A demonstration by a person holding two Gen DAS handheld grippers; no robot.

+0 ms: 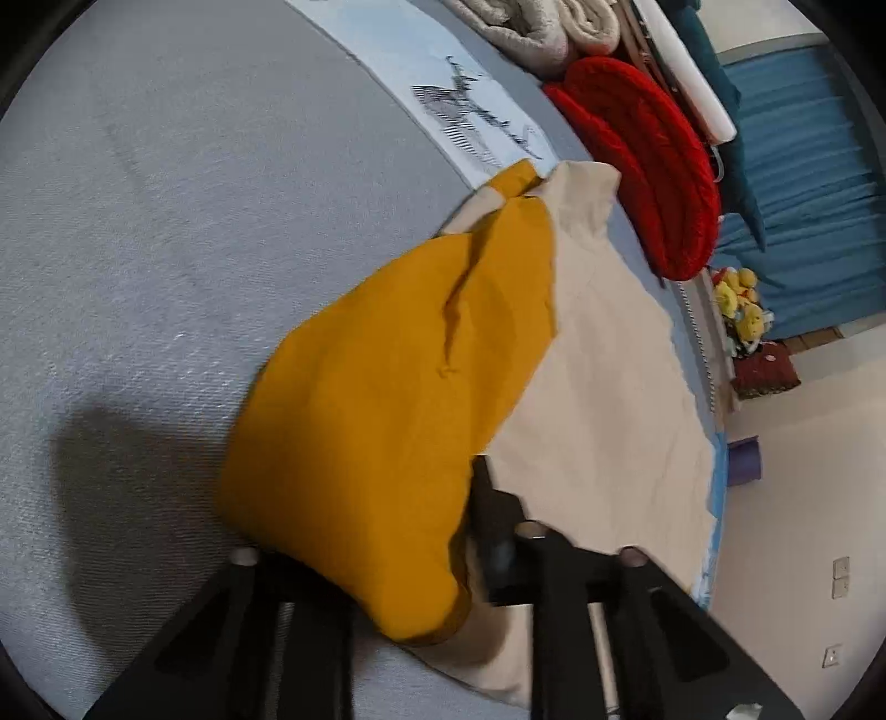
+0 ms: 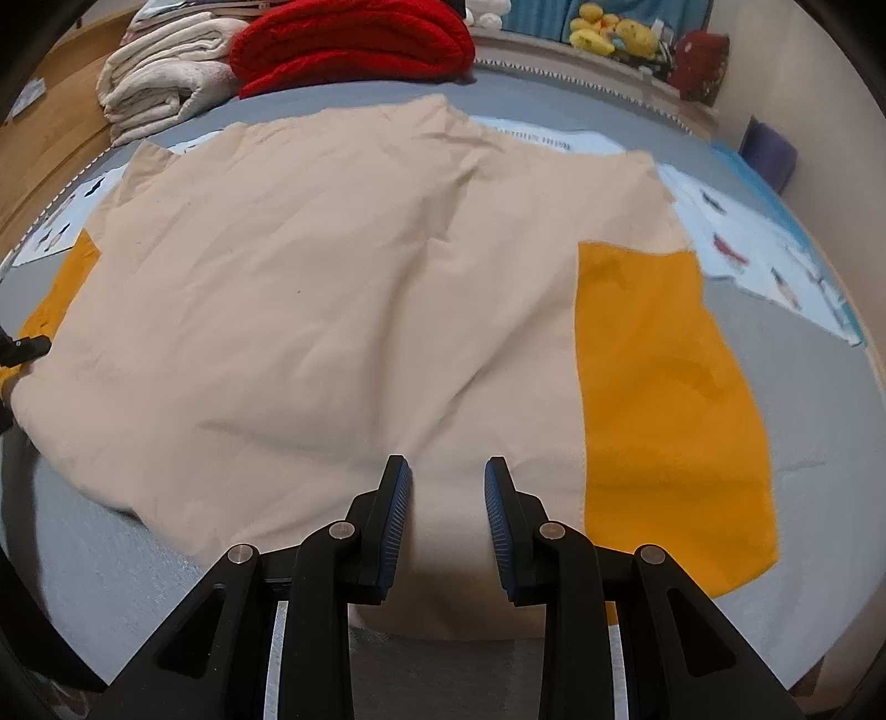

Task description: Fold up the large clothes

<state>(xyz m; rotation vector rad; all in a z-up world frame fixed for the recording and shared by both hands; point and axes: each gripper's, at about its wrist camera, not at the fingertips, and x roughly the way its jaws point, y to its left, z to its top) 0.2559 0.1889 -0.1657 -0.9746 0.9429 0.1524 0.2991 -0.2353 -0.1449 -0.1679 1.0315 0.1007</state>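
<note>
Right wrist view, one cream-and-mustard garment (image 2: 332,288), right gripper (image 2: 447,520) fingers apart, left gripper (image 1: 443,559) clamping one mustard sleeve (image 1: 382,421)

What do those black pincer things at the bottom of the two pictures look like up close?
Each hand-held gripper, left and right, is a matte black plastic frame of angular link arms joined by round silver pins. The right one's fingers carry ribbed blue pads on their inner faces. No cables, markings or sleeves show.

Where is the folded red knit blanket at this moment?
The red knit blanket lies at the far edge of the grey surface, beyond the cream and mustard garment, right of the folded cream blankets in the right wrist view.
</note>
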